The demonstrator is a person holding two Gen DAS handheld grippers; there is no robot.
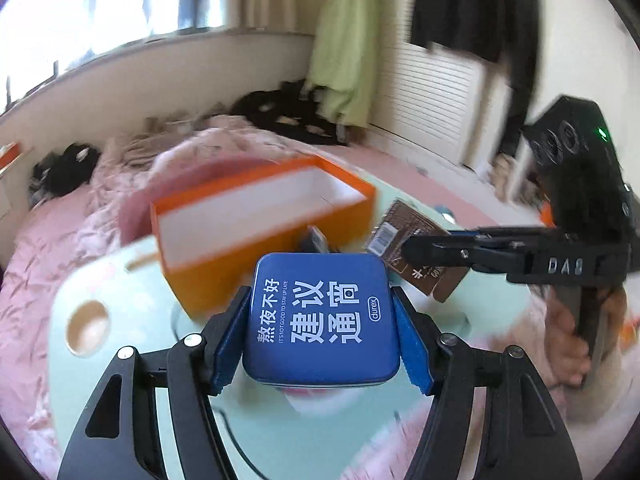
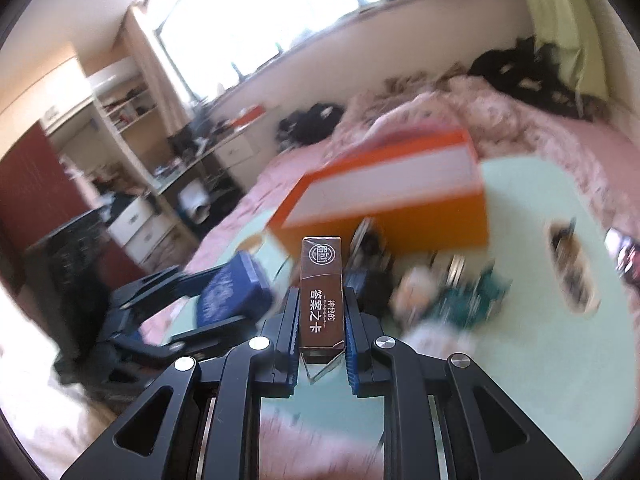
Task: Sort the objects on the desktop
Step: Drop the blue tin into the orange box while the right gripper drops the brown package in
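The left gripper (image 1: pixel 322 320) clamps a flat blue tin (image 1: pixel 322 320) with rounded corners between its ribbed blue pads (image 1: pixel 226 340), white lettering across the glossy lid. The right gripper (image 2: pixel 322 316) pinches a slim brown card box (image 2: pixel 322 292) on edge. Both are held above the pale green table (image 1: pixel 132 320), near an open orange cardboard box (image 1: pixel 260 216) with a white lining. Rumpled pink bedding (image 1: pixel 52 248) lies beyond.
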